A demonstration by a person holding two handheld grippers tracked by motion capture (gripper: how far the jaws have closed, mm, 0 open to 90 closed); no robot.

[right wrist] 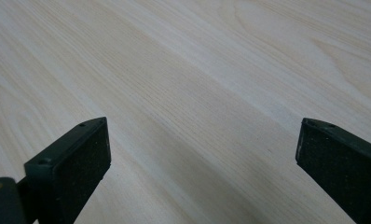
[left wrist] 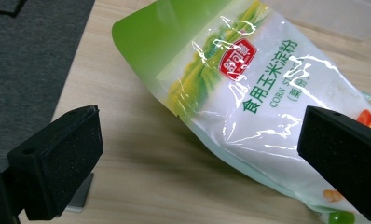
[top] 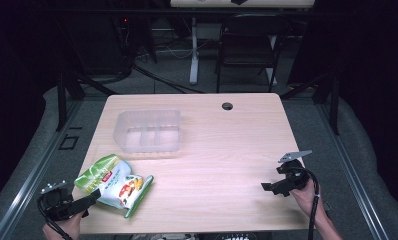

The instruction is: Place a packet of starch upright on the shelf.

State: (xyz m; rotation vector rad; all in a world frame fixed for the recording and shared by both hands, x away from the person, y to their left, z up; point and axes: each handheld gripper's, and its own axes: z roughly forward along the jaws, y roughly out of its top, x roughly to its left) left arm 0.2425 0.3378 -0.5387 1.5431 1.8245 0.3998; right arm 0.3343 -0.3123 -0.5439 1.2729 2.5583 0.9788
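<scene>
The left gripper [top: 89,199] sits at the near left corner of the table [top: 227,145], its 2 jaws spread wide apart and closed on nothing. In the left gripper view the corn starch pouch [left wrist: 249,98] lies just ahead of those jaws and partly between them: its white and green body runs up from the right jaw, its green top edge lies farther ahead and toward the left jaw. The right jaw overlaps the pouch's lower part in that view; whether it touches the film I cannot tell. The left jaw stands off it over bare wood, close to the table's edge.

In the high view the pouch [top: 114,185] lies flat, its near end right at the left gripper's tips. Beyond the pouch, farther ahead of the same gripper, stands a clear plastic tray [top: 148,131] with inner compartments.

The right gripper [top: 268,187] hovers at the near right of the table, well apart from pouch and tray. Its 2 jaws are also wide apart, holding nothing, with plain wood grain between and ahead of them.
</scene>
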